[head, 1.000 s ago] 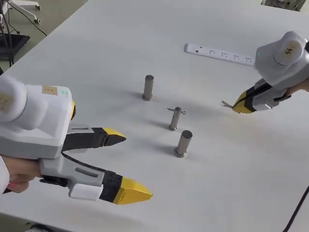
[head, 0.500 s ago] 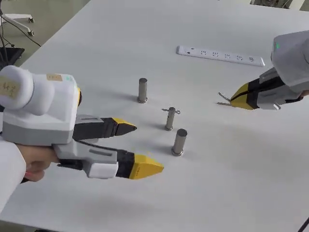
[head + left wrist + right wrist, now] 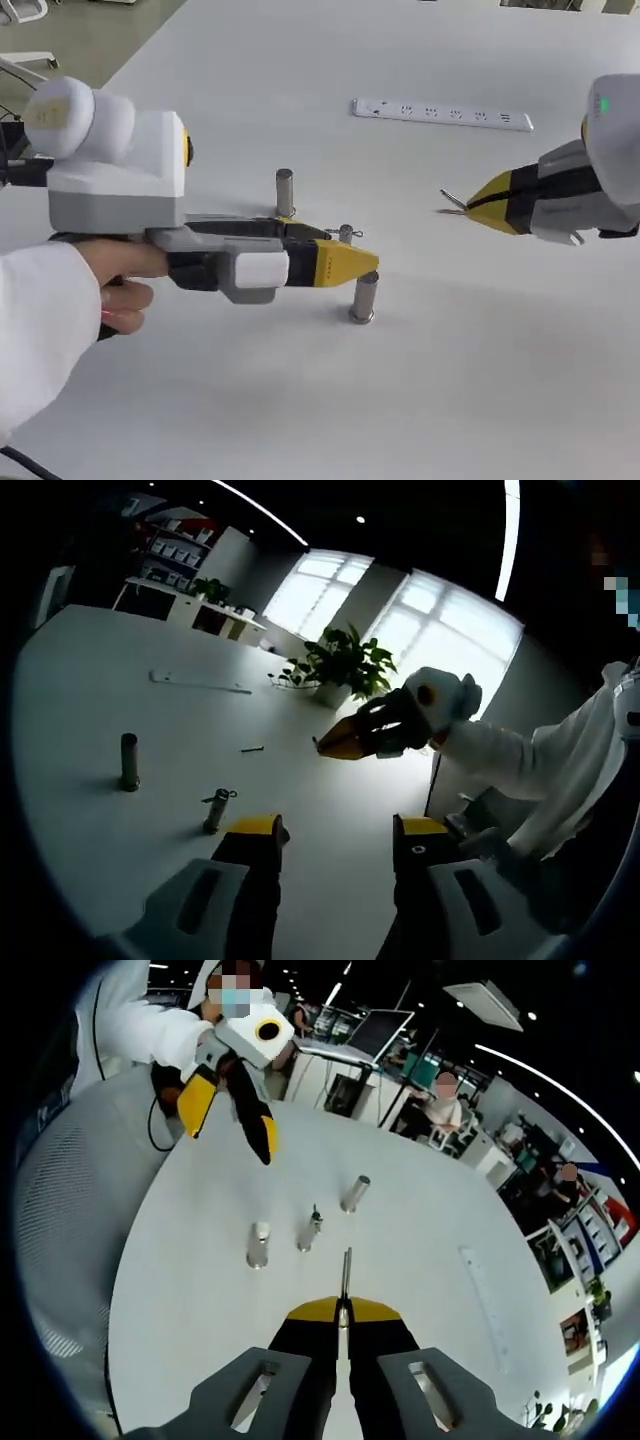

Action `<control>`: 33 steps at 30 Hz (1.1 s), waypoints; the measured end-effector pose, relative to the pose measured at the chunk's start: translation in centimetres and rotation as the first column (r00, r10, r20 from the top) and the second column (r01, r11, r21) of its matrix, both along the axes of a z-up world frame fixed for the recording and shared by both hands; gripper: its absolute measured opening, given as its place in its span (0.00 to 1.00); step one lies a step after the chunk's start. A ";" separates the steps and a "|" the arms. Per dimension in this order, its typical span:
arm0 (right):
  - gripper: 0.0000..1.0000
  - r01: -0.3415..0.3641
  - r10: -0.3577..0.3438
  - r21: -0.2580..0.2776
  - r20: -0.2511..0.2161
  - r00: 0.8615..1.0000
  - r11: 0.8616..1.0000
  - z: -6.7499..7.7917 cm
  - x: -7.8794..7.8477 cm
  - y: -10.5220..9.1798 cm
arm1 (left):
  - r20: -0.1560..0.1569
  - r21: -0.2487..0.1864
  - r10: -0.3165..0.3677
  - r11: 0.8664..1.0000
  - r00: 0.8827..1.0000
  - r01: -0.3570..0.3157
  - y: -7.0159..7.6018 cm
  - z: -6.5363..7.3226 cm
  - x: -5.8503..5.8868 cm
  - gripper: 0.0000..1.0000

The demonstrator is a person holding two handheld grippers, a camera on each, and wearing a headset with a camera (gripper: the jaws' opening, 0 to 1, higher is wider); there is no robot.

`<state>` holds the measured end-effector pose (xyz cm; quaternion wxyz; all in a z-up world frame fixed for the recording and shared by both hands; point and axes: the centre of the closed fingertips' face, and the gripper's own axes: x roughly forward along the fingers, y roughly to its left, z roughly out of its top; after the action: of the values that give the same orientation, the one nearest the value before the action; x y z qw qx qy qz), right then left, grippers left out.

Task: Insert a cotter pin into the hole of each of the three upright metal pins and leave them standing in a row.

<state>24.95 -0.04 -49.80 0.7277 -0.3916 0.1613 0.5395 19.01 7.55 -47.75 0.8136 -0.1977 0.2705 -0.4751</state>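
- At 8 o'clock in the head view, a hand in a white sleeve (image 3: 40, 330) holds my left gripper (image 3: 350, 250). It points toward 3 o'clock over the plain white table (image 3: 300, 420). In the left gripper view its yellow-tipped jaws stand apart with nothing between them, so I read it as released.
- Just at 5 o'clock of that gripper's tip stands the nearest short grey steel pin (image 3: 363, 298), upright on the table.
- The middle grey steel pin (image 3: 214, 810) is mostly hidden behind the left gripper in the head view. The left gripper view shows it upright, just outside the jaw at 10 o'clock. A thin wire cotter pin (image 3: 346, 234) sits across its top.
- The farthest grey steel pin (image 3: 285, 193) stands upright at 11 o'clock of the middle one. The three stand apart in a row running from 5 o'clock to 11 o'clock.
- At 3 o'clock my right gripper (image 3: 478, 205) points toward 9 o'clock, well apart from the row. Its jaws are clenched on a second wire cotter pin (image 3: 345, 1275), which juts out ahead of the tips toward the row.
- Toward 12 o'clock, well beyond the row, a long white power strip (image 3: 440, 113) lies flat on the table.
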 end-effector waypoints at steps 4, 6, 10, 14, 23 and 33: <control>0.00 -0.017 0.017 0.000 0.015 1.000 1.000 0.4 -1.0 0.5 | -0.037 -0.003 -0.014 1.000 0.999 0.014 -1.4 -0.1 0.4 0.42; 0.00 -0.040 0.040 -0.008 0.034 0.999 0.999 0.6 -1.8 0.8 | -0.054 0.000 -0.019 1.000 0.998 0.019 -1.8 -0.3 0.5 0.40; 0.00 -0.075 0.075 -0.011 0.050 0.996 0.997 1.0 -3.2 1.4 | -0.087 -0.003 -0.015 1.000 0.996 0.015 -2.5 -0.5 1.0 0.34; 0.00 -0.102 0.103 -0.016 0.064 0.993 0.995 1.2 -4.1 1.9 | -0.107 -0.008 -0.023 1.000 0.994 0.022 -3.2 -0.4 1.2 0.32; 0.00 -0.144 0.146 -0.020 0.085 0.986 0.989 1.1 -5.1 2.5 | -0.158 -0.030 -0.043 0.999 0.986 0.039 -4.4 -0.2 1.2 0.22; 0.00 -0.157 0.158 -0.024 0.099 0.982 0.987 1.2 -5.4 2.8 | -0.190 -0.027 -0.048 0.999 0.981 0.043 -4.6 -0.5 1.0 0.10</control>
<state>19.56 2.77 -48.60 0.6868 -0.4355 0.0973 0.5738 20.01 2.93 -48.20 0.7705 -0.2455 0.3461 -0.4756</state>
